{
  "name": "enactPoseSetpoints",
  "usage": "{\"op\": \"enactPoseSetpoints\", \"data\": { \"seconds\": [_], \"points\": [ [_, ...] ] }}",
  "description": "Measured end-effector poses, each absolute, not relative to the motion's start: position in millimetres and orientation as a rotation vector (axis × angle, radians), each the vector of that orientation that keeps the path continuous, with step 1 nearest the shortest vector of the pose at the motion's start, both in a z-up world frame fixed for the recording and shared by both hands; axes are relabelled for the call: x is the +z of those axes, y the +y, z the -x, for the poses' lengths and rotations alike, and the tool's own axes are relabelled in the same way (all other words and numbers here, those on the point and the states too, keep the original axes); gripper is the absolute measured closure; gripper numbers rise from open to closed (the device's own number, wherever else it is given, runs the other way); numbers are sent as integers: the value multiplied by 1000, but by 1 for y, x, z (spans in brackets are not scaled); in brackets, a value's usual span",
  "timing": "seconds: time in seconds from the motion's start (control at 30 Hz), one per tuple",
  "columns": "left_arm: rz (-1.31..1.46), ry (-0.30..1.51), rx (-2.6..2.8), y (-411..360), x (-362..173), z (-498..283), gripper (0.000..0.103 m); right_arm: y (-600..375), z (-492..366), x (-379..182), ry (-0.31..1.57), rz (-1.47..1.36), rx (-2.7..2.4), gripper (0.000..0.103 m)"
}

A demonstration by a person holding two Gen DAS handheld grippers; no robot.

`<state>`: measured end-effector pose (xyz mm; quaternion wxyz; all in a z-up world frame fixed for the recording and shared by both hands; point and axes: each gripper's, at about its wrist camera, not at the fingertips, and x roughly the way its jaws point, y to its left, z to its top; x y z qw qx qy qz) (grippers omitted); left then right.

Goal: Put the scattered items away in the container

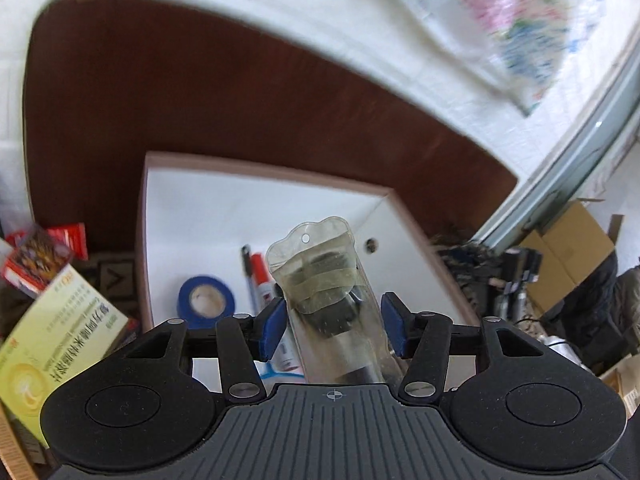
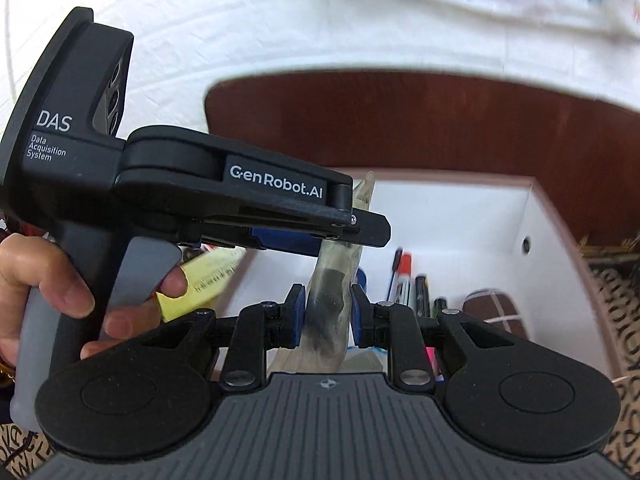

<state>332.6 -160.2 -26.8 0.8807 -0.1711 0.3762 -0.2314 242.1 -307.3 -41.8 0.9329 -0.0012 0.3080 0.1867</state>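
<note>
I've got the clear pouch w/ a dark item inside hanging over the white box. Its long axis runs roughly along the left gripper's line, hang-hole end pointing away from me twd the box's far wall. Left pads sit apart from the pouch on both sides, so left is released, not gripping. Right gripper is clenched on the pouch, nearly upright in that view. Blue tape roll and markers lie in the box below.
</note>
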Motion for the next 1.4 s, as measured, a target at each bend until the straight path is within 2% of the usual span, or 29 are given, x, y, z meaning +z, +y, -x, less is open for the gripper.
{"op": "enactPoseSetpoints", "data": {
  "seconds": [0.2,0.27,0.33,0.37,0.4,0.43,0.5,0.6,0.67,1.07,1.17,1.27,1.4],
  "points": [
    [260,824,-471,-171,-55,-350,47,-306,-261,-77,697,-23,389,76],
    [224,821,-467,-177,-56,-352,36,-308,-266,-80,710,-18,391,76],
    [209,822,-460,-180,-59,-353,34,-311,-274,-82,719,-18,389,75],
    [213,821,-469,-180,-59,-353,29,-312,-275,-83,722,-18,386,72],
    [222,818,-488,-179,-59,-352,21,-312,-274,-84,721,-17,381,65],
    [230,814,-514,-179,-58,-350,17,-313,-273,-83,712,-16,376,36],
    [218,806,-536,-180,-54,-345,10,-315,-267,-81,674,9,334,27],
    [160,776,-519,-186,-46,-334,8,-320,-257,-75,638,20,336,22],
    [122,757,-533,-188,-42,-325,8,-323,-248,-70,603,13,324,10],
    [53,669,-529,-185,-20,-264,8,-319,-192,-43,536,46,295,2],
    [49,597,-493,-177,-8,-230,8,-317,-167,-34,514,47,296,1],
    [49,506,-437,-167,3,-188,0,-320,-139,-30,498,60,295,0],
    [44,401,-369,-155,13,-131,0,-321,-105,-28,496,84,280,0]
  ]
}}
